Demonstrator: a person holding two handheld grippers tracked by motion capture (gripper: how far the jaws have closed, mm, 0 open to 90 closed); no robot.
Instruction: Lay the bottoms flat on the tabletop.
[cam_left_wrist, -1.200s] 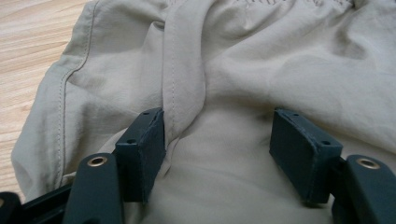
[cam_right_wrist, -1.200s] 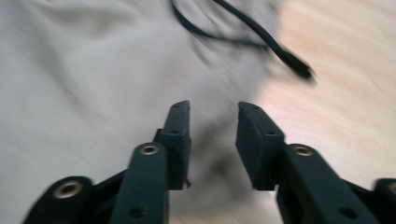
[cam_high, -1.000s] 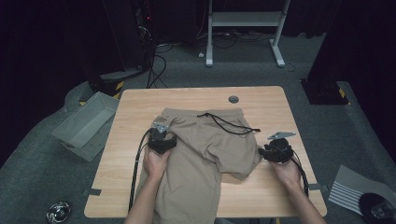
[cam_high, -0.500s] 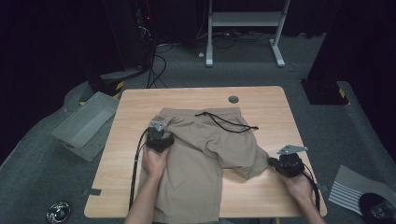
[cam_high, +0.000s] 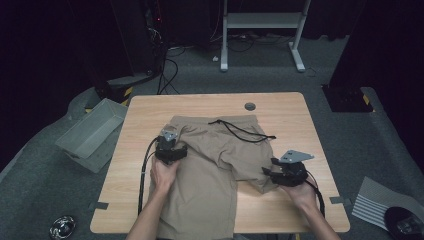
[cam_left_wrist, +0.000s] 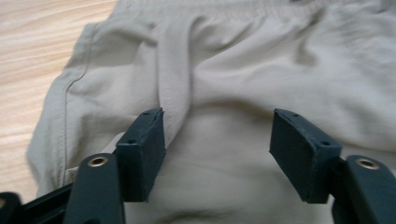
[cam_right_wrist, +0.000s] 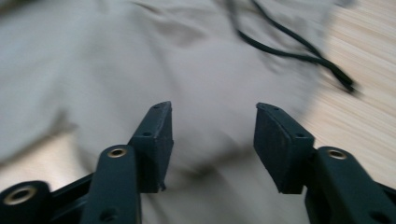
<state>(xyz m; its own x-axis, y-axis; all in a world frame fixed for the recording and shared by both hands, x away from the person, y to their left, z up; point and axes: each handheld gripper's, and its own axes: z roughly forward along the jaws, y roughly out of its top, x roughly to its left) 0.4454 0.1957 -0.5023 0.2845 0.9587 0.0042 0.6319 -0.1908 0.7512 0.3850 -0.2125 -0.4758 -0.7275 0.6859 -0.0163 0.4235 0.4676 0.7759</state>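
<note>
I see the beige shorts (cam_high: 215, 165) spread flat on the wooden counter (cam_high: 295, 120), waistband toward the far edge, with a black drawstring (cam_high: 245, 131) trailing across the upper part onto the wood. One leg runs down to the near counter edge; the other is folded in toward the middle. My left gripper (cam_high: 172, 150) sits over the shorts' left side, jaws spread wide with only loose fabric beneath them. My right gripper (cam_high: 272, 176) sits at the folded leg's edge; its jaws have just been opening and now stand apart, nothing pinched between them.
</note>
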